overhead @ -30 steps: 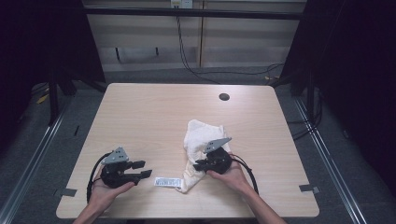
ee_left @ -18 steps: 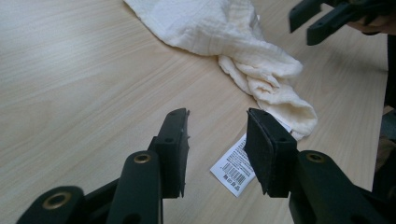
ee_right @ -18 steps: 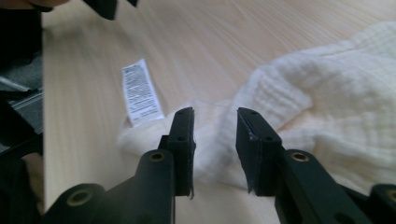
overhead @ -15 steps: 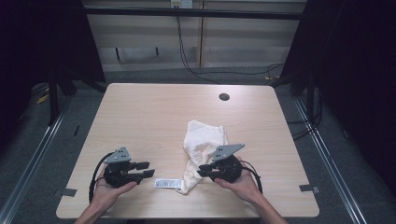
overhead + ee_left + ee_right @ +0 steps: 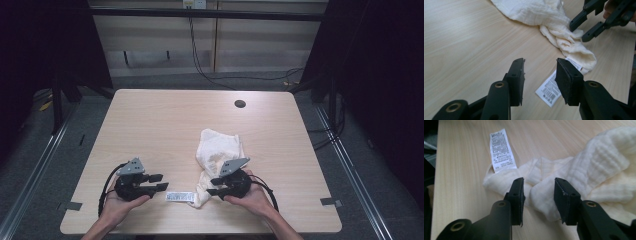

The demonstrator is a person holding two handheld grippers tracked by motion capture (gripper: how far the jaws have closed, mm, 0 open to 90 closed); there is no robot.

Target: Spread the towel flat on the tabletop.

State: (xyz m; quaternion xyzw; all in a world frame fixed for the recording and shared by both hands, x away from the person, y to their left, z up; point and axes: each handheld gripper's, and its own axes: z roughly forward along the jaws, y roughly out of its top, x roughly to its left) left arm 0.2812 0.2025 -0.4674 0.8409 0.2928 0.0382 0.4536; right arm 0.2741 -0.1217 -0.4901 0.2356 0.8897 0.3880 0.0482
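Table (image 5: 165, 125): pale wood-grain top with rounded corners, a dark round grommet (image 5: 240, 104) near the far edge. Room: dark surround, a light panelled wall behind with black cables hanging down it, grey floor with metal rails at either side.

Cloth (image 5: 216, 152): cream, crinkled gauze weave, lying rumpled on the table right of centre and narrowing to a twisted end at the near side. A white printed label (image 5: 180, 197) with a barcode is sewn to that end and lies flat on the wood.

Left tongs (image 5: 539, 75): apart, nothing between them, low over bare wood just short of the label.

Right tongs (image 5: 538, 192): jaws just opened, apart, a fold of the cloth's narrow end lying between them, unpinched.
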